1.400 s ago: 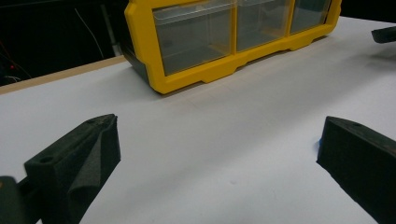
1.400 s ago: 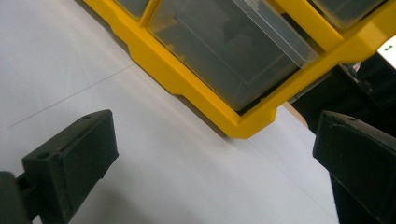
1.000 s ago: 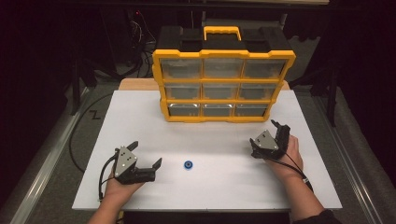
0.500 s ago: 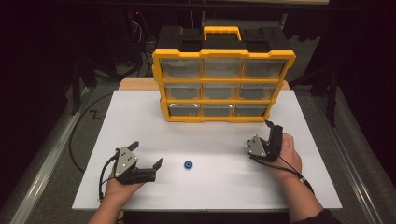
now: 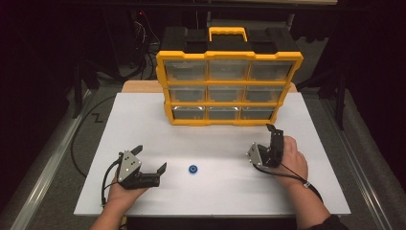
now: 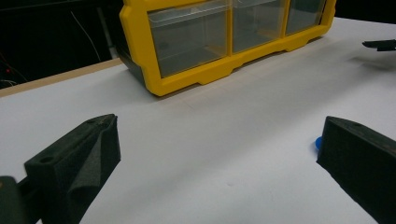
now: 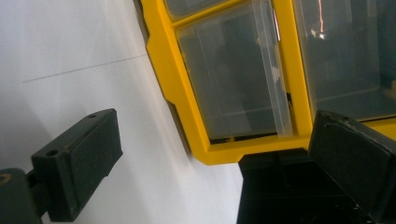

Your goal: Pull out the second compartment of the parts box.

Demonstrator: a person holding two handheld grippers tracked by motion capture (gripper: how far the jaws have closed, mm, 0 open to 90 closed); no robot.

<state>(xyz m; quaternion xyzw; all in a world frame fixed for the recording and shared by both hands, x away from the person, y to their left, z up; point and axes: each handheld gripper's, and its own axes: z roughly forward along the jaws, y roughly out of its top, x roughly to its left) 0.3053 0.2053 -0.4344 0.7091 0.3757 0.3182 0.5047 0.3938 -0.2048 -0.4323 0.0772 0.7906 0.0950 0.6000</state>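
Observation:
A yellow organizer (image 5: 230, 86) with several clear drawers stands upright at the back of the white table top (image 5: 143, 124). A small blue ring (image 5: 193, 169) lies flat on the table near the front. My left gripper (image 5: 149, 159) rests just left of the ring, open and holding nothing. In the left gripper view the ring (image 6: 317, 141) peeks out beside the right jaw of that gripper (image 6: 215, 154). My right gripper (image 5: 267, 140) is held open and rolled on its side in front of the organizer's lower right corner. The right gripper view (image 7: 215, 135) faces a clear drawer (image 7: 233, 79) close up.
A black cable (image 5: 79, 139) loops off the table's left side. The organizer has a yellow carry handle (image 5: 228, 32) on top. In the left gripper view a jaw of the other gripper (image 6: 380, 44) pokes in at the far right.
The right hand has drawn its gripper left and slightly nearer, and rolled it onto its side. The left gripper and the blue ring have stayed put.

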